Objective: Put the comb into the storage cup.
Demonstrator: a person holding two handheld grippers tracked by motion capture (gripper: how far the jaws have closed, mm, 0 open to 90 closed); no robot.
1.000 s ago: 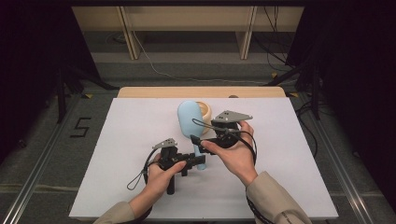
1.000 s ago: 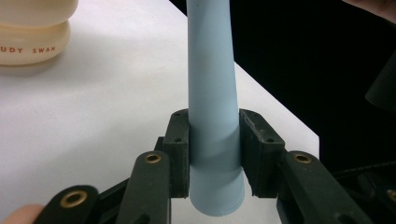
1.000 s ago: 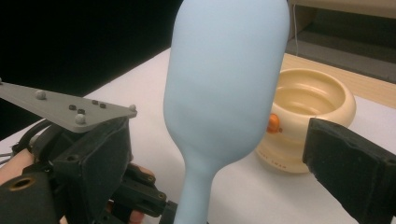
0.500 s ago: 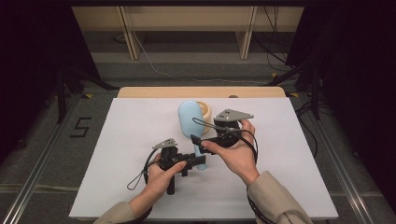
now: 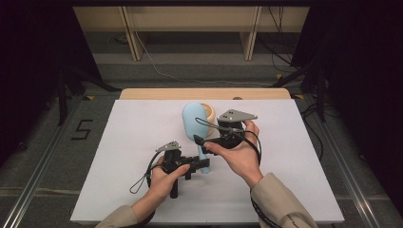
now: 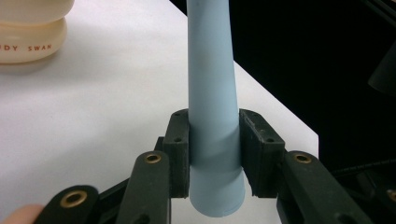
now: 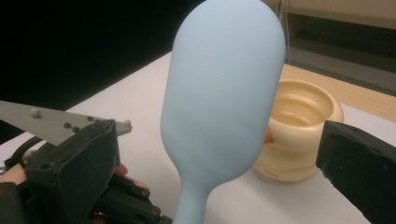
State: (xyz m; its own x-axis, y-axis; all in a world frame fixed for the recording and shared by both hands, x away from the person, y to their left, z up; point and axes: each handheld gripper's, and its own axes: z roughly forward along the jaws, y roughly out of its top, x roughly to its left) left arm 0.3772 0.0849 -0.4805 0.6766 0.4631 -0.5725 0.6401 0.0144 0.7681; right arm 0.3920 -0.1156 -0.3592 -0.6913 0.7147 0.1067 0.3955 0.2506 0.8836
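A light blue paddle (image 5: 193, 124) with a narrow handle (image 6: 211, 84) stands tilted above the white table (image 5: 119, 142). My left gripper (image 6: 215, 151) is shut on the handle close to its end, with a black pad on each side; in the high view this left gripper (image 5: 203, 163) points right. My right gripper (image 7: 217, 186) is open, its jaws wide apart on either side of the paddle's neck and not touching it. From above, the right gripper (image 5: 198, 139) points left at the neck. The blade (image 7: 224, 93) rises between the jaws.
A cream ribbed round container (image 7: 299, 133) with an open top stands just behind the blade, toward the table's far edge (image 5: 209, 113). It shows at the upper left of the left gripper view as well (image 6: 32, 32). Dark floor and shelving surround the table.
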